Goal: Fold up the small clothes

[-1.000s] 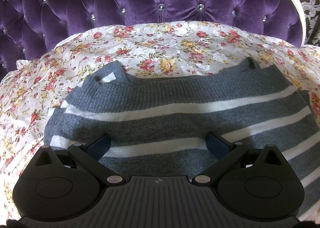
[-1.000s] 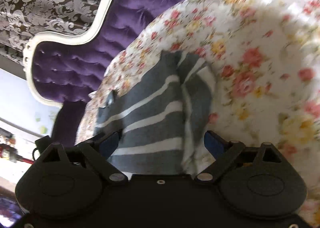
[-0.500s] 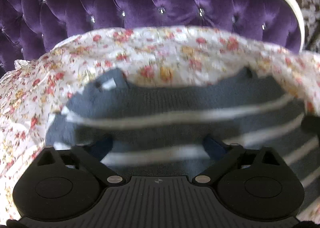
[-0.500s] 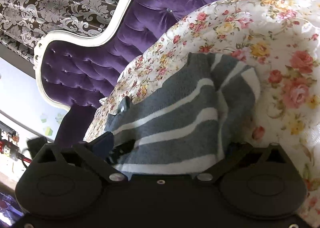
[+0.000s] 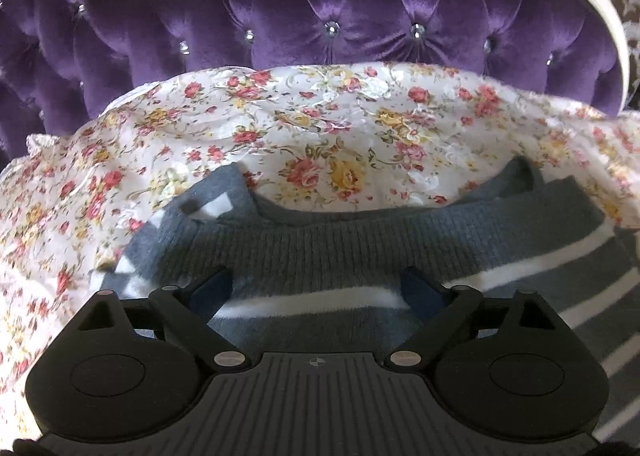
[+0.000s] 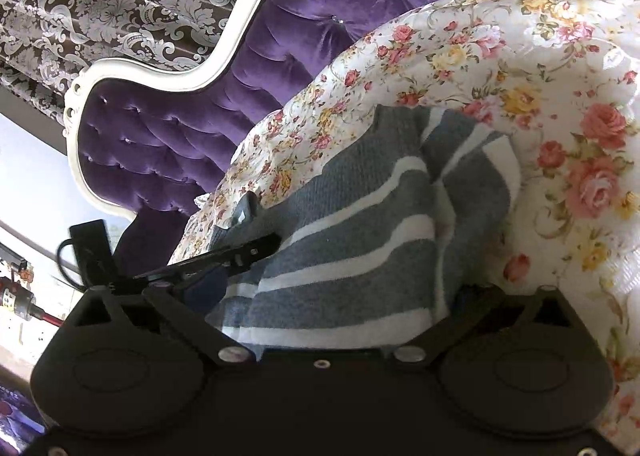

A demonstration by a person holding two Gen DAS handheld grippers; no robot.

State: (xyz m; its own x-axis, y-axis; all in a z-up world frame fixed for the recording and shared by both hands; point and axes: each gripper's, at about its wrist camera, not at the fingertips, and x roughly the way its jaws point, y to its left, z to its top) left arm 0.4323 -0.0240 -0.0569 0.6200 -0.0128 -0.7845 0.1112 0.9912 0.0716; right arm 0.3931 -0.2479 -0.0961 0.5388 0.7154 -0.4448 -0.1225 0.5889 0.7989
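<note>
lying under both wide-open grippers, left gripper (image 5: 316,288), right gripper (image 6: 340,292): striped sweater (image 5: 320,252).

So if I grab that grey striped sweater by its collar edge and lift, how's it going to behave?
Probably floppy: the grey striped sweater is soft knit, already rumpled along one side, so it should droop and unfold. Likely light. It may drag the loose floral sheet a little, since knit tends to cling to fabric.

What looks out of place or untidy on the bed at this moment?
Only the striped sweater: its far right edge is doubled over on itself, so it does not lie flat on the floral bedspread. No damage or spill shows.
</note>
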